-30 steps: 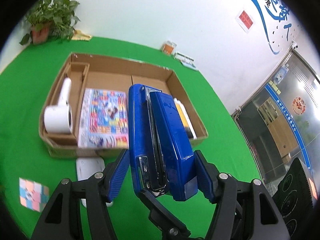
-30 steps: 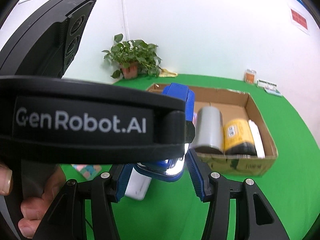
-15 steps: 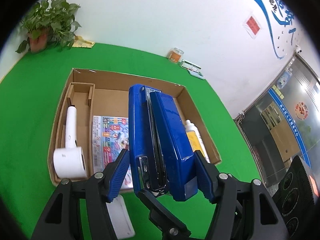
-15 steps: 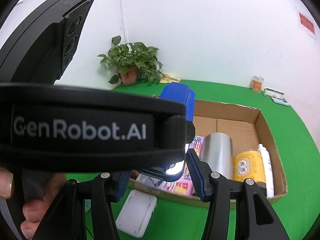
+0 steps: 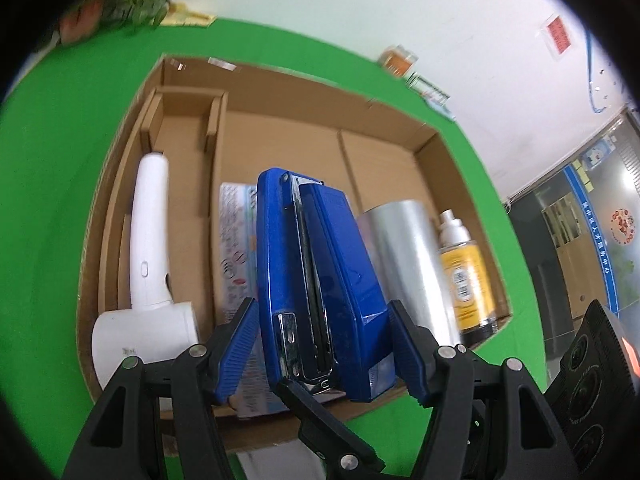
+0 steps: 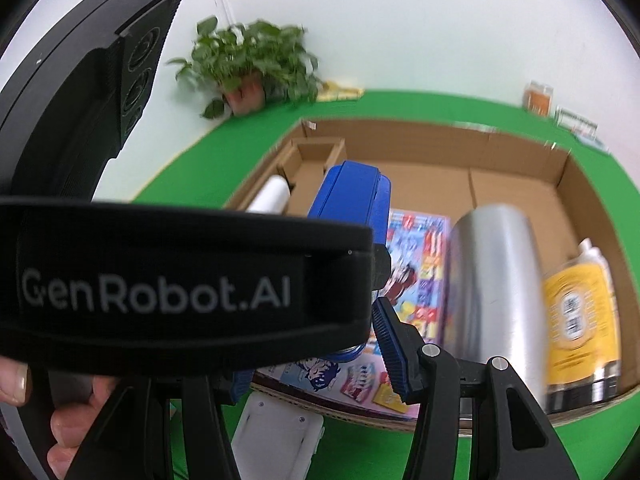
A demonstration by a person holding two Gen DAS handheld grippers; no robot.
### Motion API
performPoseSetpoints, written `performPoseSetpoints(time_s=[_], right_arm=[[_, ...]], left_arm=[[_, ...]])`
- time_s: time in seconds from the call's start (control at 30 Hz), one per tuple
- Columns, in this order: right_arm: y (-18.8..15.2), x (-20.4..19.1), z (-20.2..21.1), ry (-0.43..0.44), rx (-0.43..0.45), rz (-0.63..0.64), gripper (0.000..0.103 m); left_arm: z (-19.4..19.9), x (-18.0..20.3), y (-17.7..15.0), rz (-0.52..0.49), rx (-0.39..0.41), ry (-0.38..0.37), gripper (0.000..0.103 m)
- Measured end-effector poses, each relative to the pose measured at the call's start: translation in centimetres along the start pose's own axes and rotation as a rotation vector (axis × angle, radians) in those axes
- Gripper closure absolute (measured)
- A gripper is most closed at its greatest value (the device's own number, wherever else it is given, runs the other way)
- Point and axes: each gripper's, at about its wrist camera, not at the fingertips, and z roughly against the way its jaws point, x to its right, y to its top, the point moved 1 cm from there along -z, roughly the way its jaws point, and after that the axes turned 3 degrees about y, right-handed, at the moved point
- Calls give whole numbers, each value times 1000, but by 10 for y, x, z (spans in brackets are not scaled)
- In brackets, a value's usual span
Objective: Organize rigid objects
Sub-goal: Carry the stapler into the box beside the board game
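The left gripper point(image 5: 320, 356) has its fingers clamped on the rear of a long blue metal stapler point(image 5: 320, 268), carried lengthwise above the open brown cardboard box point(image 5: 424, 136), likely so it can drop into a free strip. Below lie a colourful printed booklet point(image 6: 420, 264), a silver metal cylinder point(image 5: 404, 260), a yellow-labelled spray bottle point(image 5: 464, 276) and a white hair dryer point(image 5: 148, 248), crowding the near floor. The right gripper point(image 6: 320, 360) hangs close behind, fingers apart, holding nothing. A white plastic case point(image 6: 276, 432) stays on the green bench point(image 5: 48, 184).
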Motion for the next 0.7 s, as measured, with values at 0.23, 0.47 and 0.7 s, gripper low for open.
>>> performPoseSetpoints(time_s=[0.23, 0.47, 0.7], right_arm=[[3, 18, -18, 41, -8, -45, 51], [1, 29, -23, 117, -26, -82, 46], [-4, 32, -34, 108, -84, -76, 40]], left_arm=[[3, 1, 0, -24, -17, 45, 39], [3, -4, -3, -2, -72, 20, 39], [69, -15, -10, 44, 110, 57, 39]])
